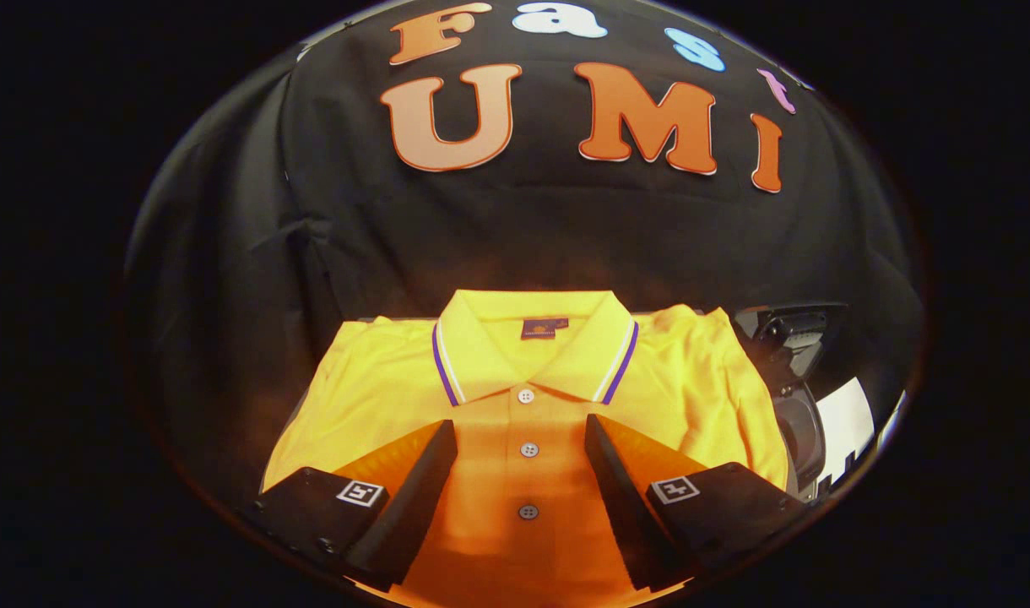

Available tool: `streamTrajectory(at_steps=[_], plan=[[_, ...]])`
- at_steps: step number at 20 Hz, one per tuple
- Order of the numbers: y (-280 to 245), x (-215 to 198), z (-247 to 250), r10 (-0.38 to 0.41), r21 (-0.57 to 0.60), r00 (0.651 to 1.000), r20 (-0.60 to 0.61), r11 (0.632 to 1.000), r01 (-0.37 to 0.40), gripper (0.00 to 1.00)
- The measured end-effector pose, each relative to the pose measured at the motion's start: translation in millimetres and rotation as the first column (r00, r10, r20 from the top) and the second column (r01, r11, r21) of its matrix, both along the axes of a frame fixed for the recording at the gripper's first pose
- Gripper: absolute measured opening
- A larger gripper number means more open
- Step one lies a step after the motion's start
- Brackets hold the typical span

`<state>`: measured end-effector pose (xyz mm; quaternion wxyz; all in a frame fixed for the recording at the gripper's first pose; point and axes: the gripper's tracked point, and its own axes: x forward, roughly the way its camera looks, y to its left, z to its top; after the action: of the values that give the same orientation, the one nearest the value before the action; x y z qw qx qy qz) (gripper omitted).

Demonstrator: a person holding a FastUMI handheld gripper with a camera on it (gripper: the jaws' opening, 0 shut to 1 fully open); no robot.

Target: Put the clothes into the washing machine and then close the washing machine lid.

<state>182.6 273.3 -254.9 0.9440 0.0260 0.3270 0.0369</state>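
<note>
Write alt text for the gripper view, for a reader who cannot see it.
A folded yellow polo shirt lies flat, its button placket running between the open gripper fingers, which hover over it without pressing on it. Beside the shirt, past one finger, stands a dark washing machine with its lid raised.

1. My gripper [521,431] has two black fingers [414,494], wedge-shaped and tapering toward the tips.
2. Each finger's inner face is flat, matte and dark.
3. Each finger base carries one square white tag printed with a black block pattern.
4. Small dark screws sit along the outer edge of the left base.
</note>
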Motion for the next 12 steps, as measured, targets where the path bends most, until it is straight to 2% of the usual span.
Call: streamTrajectory(at_steps=[8,10,11,12], plan=[[4.0,3.5,-0.3,0.016,-0.030,0.998,-0.057,0.999,-0.018,1.00],[6.9,3.9,-1.4,0.041,-0.032,0.997,-0.060,0.999,-0.042,1.00],[9.0,3.2,-1.4,0.049,-0.029,0.997,-0.061,0.998,-0.051,0.96],[7.7,3.1,-0.8,0.053,-0.029,0.997,-0.063,0.998,-0.054,0.88]])
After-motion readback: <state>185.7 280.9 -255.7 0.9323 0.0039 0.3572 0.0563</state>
